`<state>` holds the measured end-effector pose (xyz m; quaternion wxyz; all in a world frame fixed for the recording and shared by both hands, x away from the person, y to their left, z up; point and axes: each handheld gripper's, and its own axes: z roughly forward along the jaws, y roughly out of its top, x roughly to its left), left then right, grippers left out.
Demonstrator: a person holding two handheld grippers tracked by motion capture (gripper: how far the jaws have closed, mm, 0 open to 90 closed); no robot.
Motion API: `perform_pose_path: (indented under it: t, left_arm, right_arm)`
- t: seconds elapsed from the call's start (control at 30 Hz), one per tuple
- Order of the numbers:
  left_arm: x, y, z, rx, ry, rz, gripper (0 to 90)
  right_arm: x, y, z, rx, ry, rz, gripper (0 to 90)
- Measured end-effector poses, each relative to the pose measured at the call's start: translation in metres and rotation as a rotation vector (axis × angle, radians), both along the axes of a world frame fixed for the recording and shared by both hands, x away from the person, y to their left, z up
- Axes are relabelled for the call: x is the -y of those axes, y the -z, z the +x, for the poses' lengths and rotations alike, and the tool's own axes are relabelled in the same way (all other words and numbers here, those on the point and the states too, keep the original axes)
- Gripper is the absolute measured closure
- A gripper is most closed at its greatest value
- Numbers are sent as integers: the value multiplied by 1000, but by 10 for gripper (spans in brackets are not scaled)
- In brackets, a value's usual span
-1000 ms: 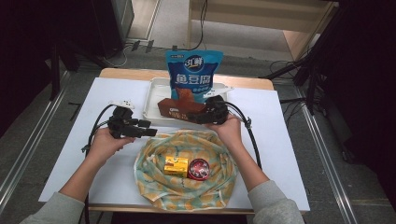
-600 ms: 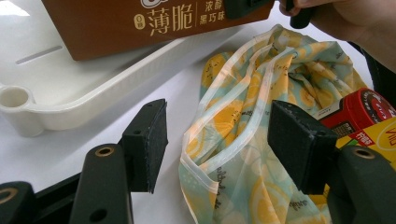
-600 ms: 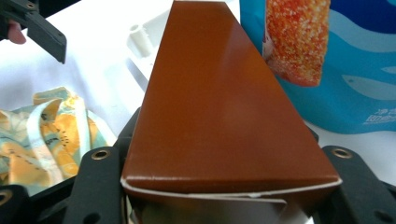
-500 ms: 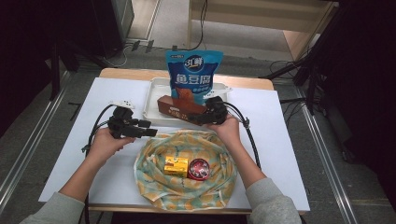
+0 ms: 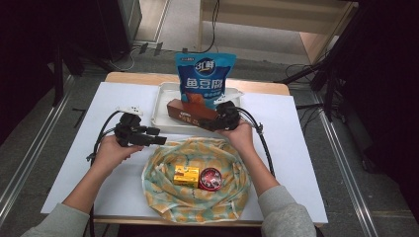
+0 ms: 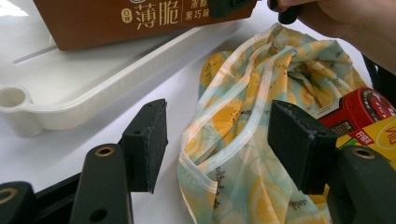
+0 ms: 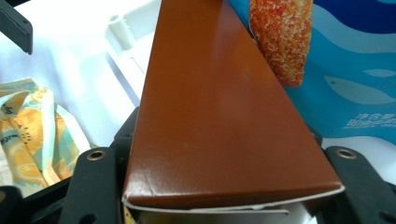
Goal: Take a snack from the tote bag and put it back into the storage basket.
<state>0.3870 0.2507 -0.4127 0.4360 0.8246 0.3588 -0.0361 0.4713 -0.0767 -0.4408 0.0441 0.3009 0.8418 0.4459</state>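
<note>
**Brown carton clamped, patterned cloth between open pads**

Matte brown cardboard, long and flat-sided: biscuit box (image 7: 224, 107) pinched between the jaws of the right gripper (image 5: 216, 120), far end over the white plastic tray (image 5: 163, 106), in front of the glossy blue pouch (image 5: 205, 74). Spread wide, left gripper (image 6: 219, 140), square black pads either side of the crumpled, yellow-and-green cloth bag (image 6: 243, 154). Inside the folds, a round red tin (image 5: 211, 177) beside a small yellow box (image 5: 186, 176). Underneath, smooth white table (image 5: 306, 163).

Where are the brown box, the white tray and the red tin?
brown box (image 5: 185, 111), high view, its long side face.
white tray (image 5: 160, 116), high view, its left wall.
red tin (image 5: 211, 178), high view, its lid.
</note>
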Motion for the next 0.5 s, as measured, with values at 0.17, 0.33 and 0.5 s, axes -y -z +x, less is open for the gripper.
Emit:
perform_pose_path:
  t: [0.17, 0.33, 0.5]
  left_arm:
    - [0, 0, 0, -1, 3, 1, 384]
    - [1, 1, 0, -1, 4, 1, 384]
    - [1, 1, 0, -1, 4, 2, 383]
  right_arm:
    - [3, 4, 6, -6, -2, -2, 387]
    - [4, 8, 10, -17, 3, 2, 372]
    - [5, 9, 11, -16, 4, -14, 343]
